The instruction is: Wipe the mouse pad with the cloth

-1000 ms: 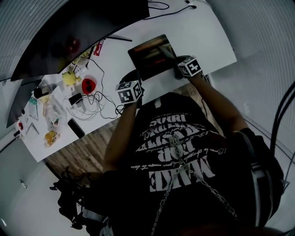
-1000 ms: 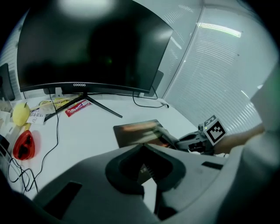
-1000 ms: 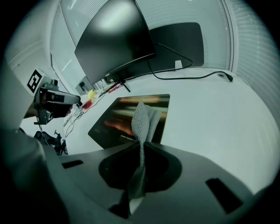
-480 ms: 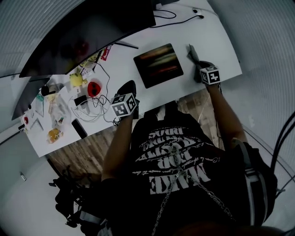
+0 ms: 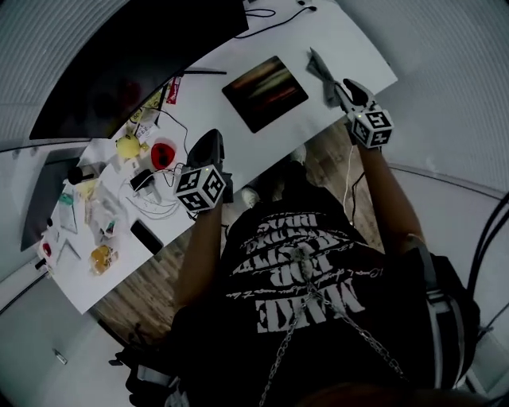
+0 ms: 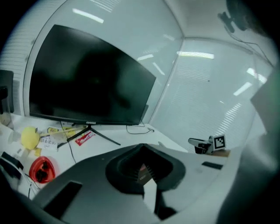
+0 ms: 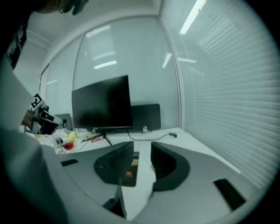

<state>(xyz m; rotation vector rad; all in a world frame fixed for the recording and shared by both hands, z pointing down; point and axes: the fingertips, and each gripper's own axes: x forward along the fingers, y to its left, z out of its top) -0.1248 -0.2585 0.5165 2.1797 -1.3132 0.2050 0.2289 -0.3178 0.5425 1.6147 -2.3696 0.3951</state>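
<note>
The dark mouse pad [image 5: 265, 93] lies on the white table [image 5: 350, 44], below the monitor. A grey cloth [image 5: 320, 71] lies crumpled on the table just right of the pad. My right gripper [image 5: 351, 91] hovers at the cloth's near end, above the table's edge. Its jaws are opening and nothing is between them [image 7: 141, 147]; the pad [image 7: 130, 168] shows through the gap. My left gripper [image 5: 208, 145] is shut and empty, raised over the table's front edge left of the pad. In the left gripper view its jaws [image 6: 142, 149] meet at the tips.
A large black monitor [image 5: 135, 56] stands behind the pad, its cable [image 5: 278, 17] trailing right. Left of my left gripper are a red object [image 5: 163, 149], a yellow one [image 5: 127, 145], tangled white cables [image 5: 155, 195] and a black phone [image 5: 147, 236].
My right gripper carried the cloth off the pad to the right, then opened and rose, leaving the cloth on the table. My left gripper lifted away from the pad's left edge.
</note>
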